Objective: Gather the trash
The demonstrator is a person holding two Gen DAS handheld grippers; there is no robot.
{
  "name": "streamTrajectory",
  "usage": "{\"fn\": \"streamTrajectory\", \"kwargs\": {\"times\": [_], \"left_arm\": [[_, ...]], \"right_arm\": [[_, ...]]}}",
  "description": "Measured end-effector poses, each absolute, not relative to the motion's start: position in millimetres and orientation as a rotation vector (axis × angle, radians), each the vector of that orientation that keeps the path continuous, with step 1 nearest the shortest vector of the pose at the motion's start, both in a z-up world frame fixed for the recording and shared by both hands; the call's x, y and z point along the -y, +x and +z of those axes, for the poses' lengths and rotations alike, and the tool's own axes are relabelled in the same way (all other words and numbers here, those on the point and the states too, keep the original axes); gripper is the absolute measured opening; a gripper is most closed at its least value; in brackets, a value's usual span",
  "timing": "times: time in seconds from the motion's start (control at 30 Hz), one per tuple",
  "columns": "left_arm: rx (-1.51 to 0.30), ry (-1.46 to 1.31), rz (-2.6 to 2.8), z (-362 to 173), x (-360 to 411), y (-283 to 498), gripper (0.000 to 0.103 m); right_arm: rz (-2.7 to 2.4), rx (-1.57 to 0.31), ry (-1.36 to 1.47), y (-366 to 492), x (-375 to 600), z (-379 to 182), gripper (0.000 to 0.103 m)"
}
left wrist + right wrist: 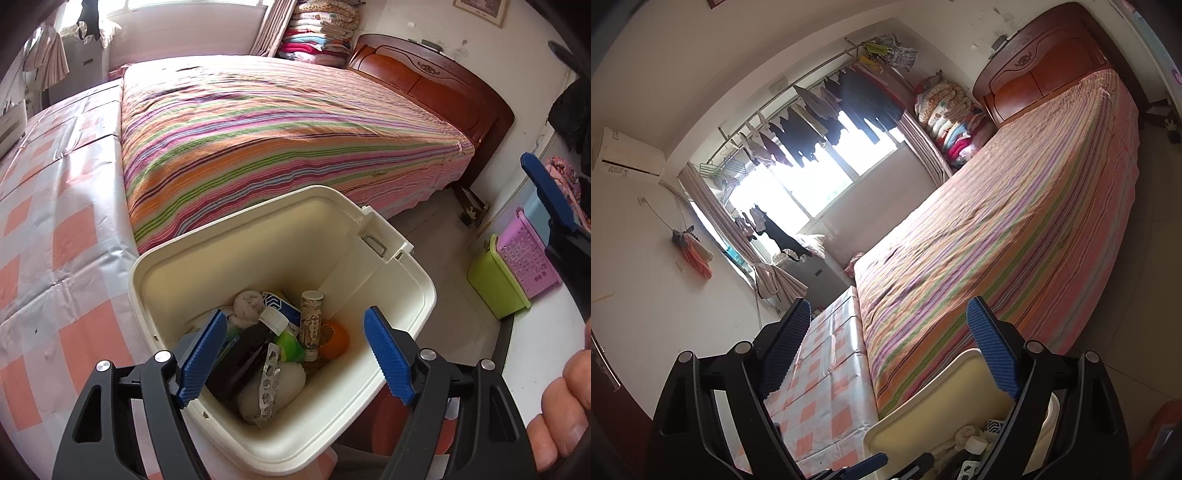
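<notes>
Left wrist view looks straight down into a cream plastic trash bin (280, 258) standing on the floor between the checkered plastic-covered table (55, 240) and the striped bed (277, 129); left gripper (295, 354) hangs over the open mouth with jaws wide apart, holding nothing. Trash is already inside, at the bottom: dark brown bottle with white cap (243, 354), empty foil blister pack (269, 384), crumpled white tissue wad (273, 391), paper-wrapped tube (312, 325), orange round piece (334, 341), green wrapper (290, 345), blue-white carton (280, 304), balled cloth or tissue (247, 306). Handling guess: bin is stiff, thin-walled, probably light even loaded; smooth walls look slippery, so the rolled rim or the latch bracket (384, 240) on the far side seems the best hold. Bottle looks hard and possibly breakable, grip across the body; blister pack is thin and crushes easily; tissues soft and near weightless. Right gripper (886, 354) also has jaws spread and empty, pointing up and over the bed. Right wrist view catches only a corner of the bin rim (923, 413) and a sliver of contents, but shows what the left view lacks: window (812, 173) with hanging laundry, air conditioner (626, 155), more of the headboard (1041, 62). Left view alone shows bin contents, green basket (495, 280) and purple basket (528, 258) on the floor, plus the person's hand (565, 406). No loose trash visible on bed or table from either view.
</notes>
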State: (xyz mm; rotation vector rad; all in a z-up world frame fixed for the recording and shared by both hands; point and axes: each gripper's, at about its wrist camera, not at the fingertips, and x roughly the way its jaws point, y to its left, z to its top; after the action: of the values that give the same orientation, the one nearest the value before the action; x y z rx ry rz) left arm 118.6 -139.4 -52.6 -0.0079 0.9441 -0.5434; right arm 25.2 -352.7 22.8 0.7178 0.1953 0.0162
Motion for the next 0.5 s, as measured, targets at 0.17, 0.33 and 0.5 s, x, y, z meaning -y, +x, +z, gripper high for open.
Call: {"fn": "streamTrajectory", "kwargs": {"times": [0.17, 0.33, 0.5], "left_arm": [[-0.905, -0.046, -0.509, -37.2, 119.2, 104.8, 0.075], [-0.864, -0.075, -0.461, -21.2, 91.8, 87.0, 0.075], [-0.829, -0.107, -0.418, -7.7, 63.6, 68.2, 0.075]], "right_arm": [[-0.011, -0.198, 0.701, 21.3, 354.2, 20.8, 0.086], [-0.047, -0.208, 0.671, 16.7, 351.8, 17.2, 0.088], [-0.083, -0.219, 0.61, 13.6, 342.6, 17.2, 0.091]]}}
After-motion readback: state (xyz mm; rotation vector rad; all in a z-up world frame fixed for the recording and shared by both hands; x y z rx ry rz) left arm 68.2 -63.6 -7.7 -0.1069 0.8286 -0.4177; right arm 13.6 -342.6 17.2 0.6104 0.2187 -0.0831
